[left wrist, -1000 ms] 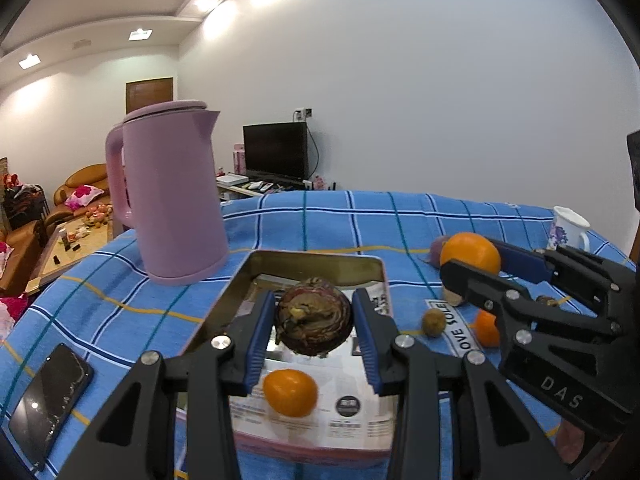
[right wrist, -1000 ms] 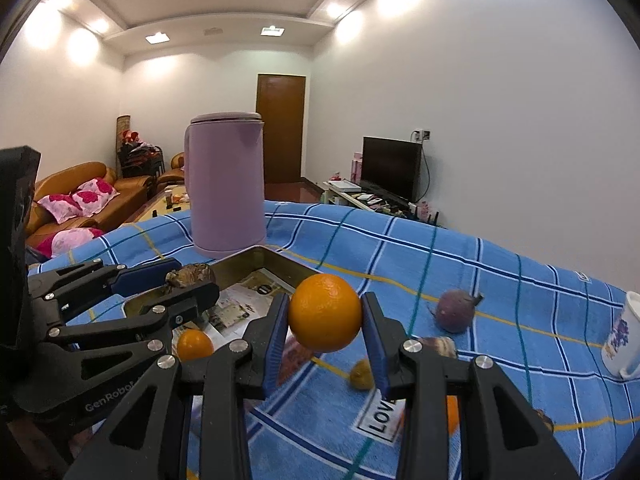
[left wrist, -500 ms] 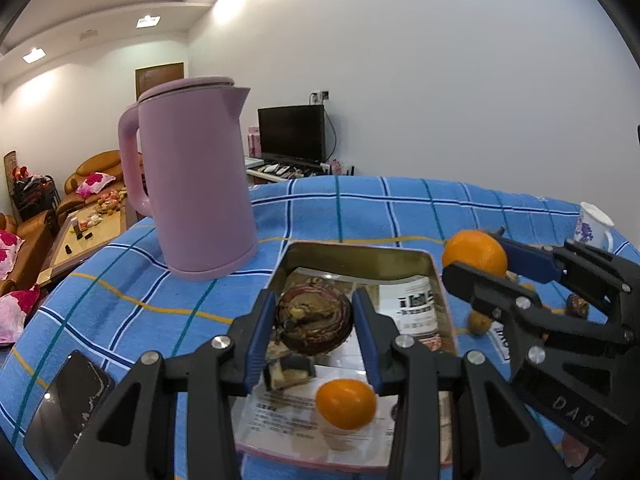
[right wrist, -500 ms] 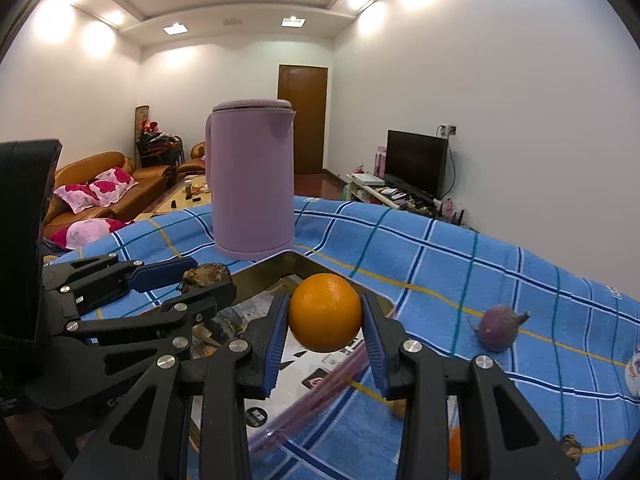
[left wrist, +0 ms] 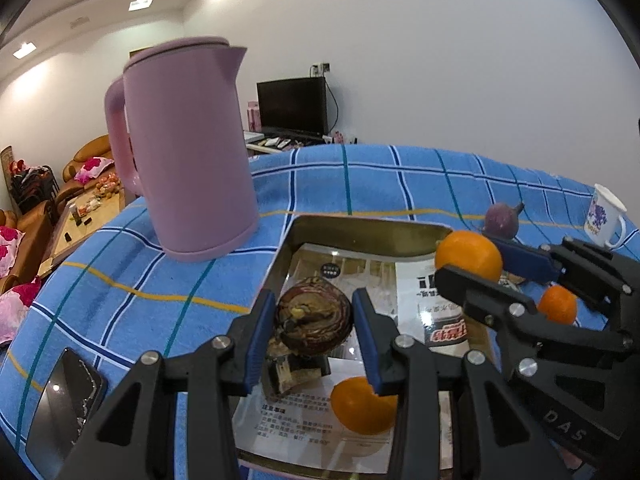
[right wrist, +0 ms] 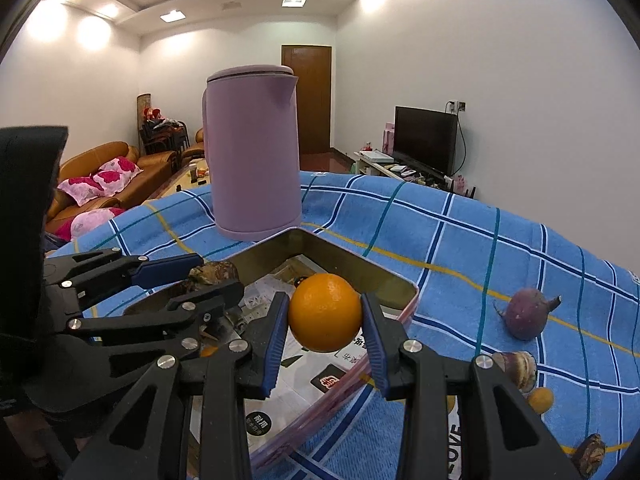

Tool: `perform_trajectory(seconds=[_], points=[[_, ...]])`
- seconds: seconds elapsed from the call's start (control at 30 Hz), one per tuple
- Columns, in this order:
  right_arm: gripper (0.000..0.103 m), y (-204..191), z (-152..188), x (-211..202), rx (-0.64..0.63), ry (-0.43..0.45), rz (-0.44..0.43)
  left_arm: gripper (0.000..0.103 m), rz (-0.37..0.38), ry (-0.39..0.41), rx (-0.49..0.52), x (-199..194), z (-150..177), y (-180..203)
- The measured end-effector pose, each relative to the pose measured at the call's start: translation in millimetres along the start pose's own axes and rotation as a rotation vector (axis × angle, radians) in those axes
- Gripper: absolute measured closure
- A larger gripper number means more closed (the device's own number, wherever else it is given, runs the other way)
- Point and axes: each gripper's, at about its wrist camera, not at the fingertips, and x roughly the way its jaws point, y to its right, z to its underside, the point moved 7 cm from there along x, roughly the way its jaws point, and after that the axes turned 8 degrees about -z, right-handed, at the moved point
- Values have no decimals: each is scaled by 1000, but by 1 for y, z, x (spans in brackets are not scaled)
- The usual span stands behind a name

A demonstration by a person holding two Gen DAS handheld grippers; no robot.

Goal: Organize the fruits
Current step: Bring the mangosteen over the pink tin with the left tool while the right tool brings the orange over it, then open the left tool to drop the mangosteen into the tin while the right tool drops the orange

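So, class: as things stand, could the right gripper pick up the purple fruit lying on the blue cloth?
Probably not yet. The right gripper is shut on an orange, so its jaws are full. The purple fruit lies unobstructed on the cloth beside the tray.

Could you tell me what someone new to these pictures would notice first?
Two fruits are held over the metal tray: the left gripper clamps a mottled brown fruit, and the right gripper clamps an orange. Behind the tray a tall pink kettle stands on the blue checked tablecloth.
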Motion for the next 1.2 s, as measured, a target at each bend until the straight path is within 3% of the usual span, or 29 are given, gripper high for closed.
perform_trajectory(seconds=[0.9,1.07,1.2], points=[[63,5,9,9,12,-51,-20,60,-48,1,37,5,3,4],[55,6,7,0,10,-22,-9,51,-68,23,20,-4,1,-1],[46,14,4,-17,26,3,23,32,-72,59,-5,-16,-5,-2]])
